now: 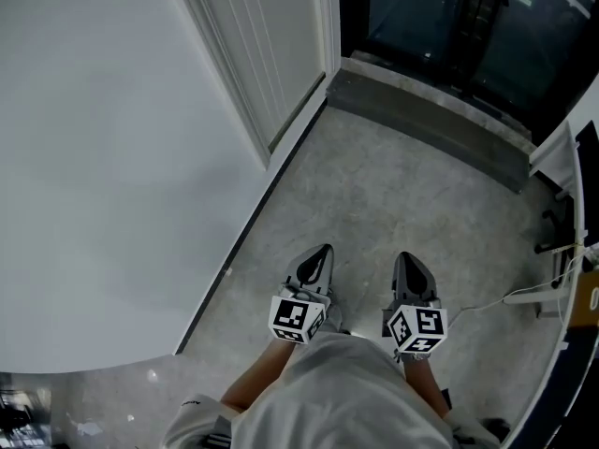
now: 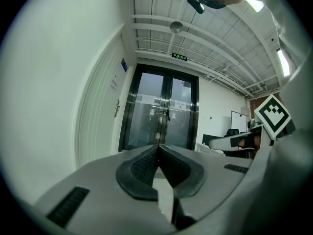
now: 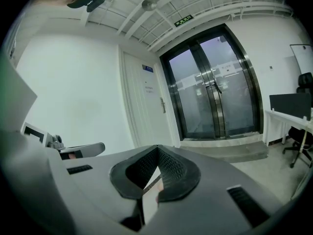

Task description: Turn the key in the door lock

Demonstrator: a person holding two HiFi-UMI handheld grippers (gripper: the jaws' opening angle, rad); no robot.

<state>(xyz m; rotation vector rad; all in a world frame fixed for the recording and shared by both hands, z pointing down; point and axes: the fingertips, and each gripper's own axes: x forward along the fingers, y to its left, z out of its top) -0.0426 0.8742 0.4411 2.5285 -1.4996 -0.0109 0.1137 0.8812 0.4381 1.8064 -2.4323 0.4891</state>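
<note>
Grey speckled floor [image 1: 374, 213] runs to a white door [image 1: 271, 54] in the left wall and to dark glass double doors [image 2: 151, 116] straight ahead. Side by side above that floor, well short of both doors, the left tool [image 1: 321, 251] and the right tool [image 1: 405, 258] each have their jaws pressed together on nothing. A lever handle [image 3: 162, 105] shows on the white door; its lock and key are too small to make out.
</note>
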